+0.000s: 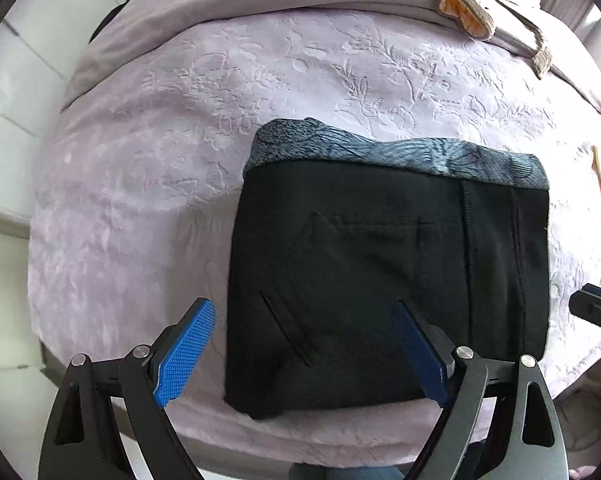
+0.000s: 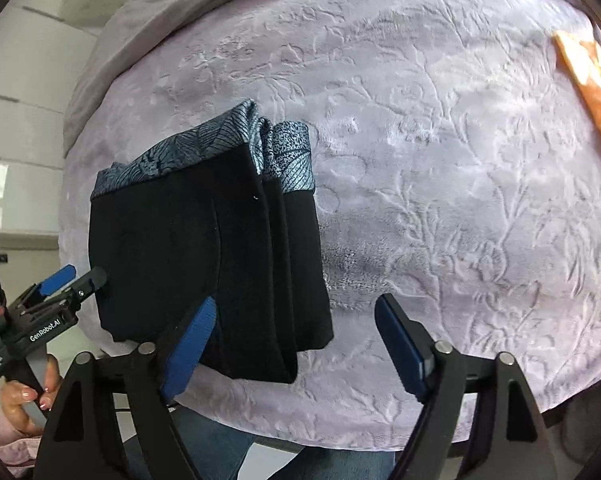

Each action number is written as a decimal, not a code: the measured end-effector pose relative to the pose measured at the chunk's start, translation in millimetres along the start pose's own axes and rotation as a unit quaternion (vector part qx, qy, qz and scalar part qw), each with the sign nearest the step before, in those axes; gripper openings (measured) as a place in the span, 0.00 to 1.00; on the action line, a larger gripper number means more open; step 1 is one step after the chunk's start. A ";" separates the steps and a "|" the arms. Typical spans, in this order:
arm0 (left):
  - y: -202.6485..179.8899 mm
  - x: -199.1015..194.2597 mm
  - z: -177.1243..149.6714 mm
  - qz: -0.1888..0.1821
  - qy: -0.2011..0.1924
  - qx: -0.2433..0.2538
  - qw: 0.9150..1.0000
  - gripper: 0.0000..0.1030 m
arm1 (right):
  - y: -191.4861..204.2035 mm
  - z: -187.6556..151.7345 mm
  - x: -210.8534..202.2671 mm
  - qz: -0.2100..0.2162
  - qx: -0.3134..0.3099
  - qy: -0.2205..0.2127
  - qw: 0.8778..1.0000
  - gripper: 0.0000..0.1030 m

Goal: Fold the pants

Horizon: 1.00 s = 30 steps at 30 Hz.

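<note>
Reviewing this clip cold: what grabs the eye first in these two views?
The folded black pants, a neat block with a blue patterned lining along the far edge, lie on the lilac embossed bedspread. Both grippers hang open above them: the left gripper over the near left edge, the right gripper over the near right corner. Orange cloth lies far right.

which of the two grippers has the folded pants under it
The left gripper: its open jaws straddle the near left part of the black folded pants. The right gripper hangs mostly over bare lilac blanket.

folded black pants (image 2: 204,264) on lilac blanket (image 2: 440,160)
</note>
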State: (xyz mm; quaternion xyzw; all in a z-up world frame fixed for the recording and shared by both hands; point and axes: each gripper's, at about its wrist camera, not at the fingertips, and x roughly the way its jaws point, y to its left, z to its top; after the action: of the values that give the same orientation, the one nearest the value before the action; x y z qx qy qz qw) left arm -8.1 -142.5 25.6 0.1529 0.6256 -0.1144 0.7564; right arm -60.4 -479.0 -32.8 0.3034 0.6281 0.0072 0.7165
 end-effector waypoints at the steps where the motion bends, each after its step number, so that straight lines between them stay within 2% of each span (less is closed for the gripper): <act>1: -3.7 -2.9 -3.7 0.005 0.000 -0.007 1.000 0.88 | 1.7 1.9 1.0 0.000 -0.009 0.000 1.000 0.86; 5: -15.5 -10.3 -17.6 0.016 -0.001 -0.032 0.999 0.89 | -2.2 3.9 -3.0 -0.005 -0.054 0.006 0.999 0.89; 7: -19.9 -11.4 -24.6 0.009 0.006 -0.043 0.999 0.89 | -4.3 3.9 -5.1 -0.004 -0.071 0.008 0.997 0.89; 11: -26.9 -16.6 -31.1 0.013 0.004 -0.034 0.999 0.89 | -3.6 0.9 -14.0 -0.002 -0.093 -0.001 0.996 0.89; 13: -25.9 -19.9 -30.7 0.007 -0.004 -0.031 1.000 0.89 | -0.8 -2.2 -17.4 -0.001 -0.093 -0.007 0.996 0.93; 14: -25.5 -21.4 -30.5 0.007 -0.007 -0.029 1.000 0.89 | 2.6 -3.7 -17.1 -0.005 -0.091 -0.010 0.996 1.00; 25: -4.0 -22.5 -39.4 0.001 -0.028 0.040 0.999 0.89 | 50.5 -39.1 -11.4 -0.045 -0.039 -0.033 0.998 1.00; 30: 7.3 -22.6 -48.3 0.005 -0.031 0.052 0.998 0.89 | 65.9 -56.0 -6.7 -0.063 -0.014 -0.037 0.997 1.00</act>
State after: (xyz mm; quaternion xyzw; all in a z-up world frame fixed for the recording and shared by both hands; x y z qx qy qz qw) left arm -53.8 -118.0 40.2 0.1914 0.5943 -0.1472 0.7672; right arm -88.0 -404.1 1.0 0.2529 0.6188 -0.0403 0.7426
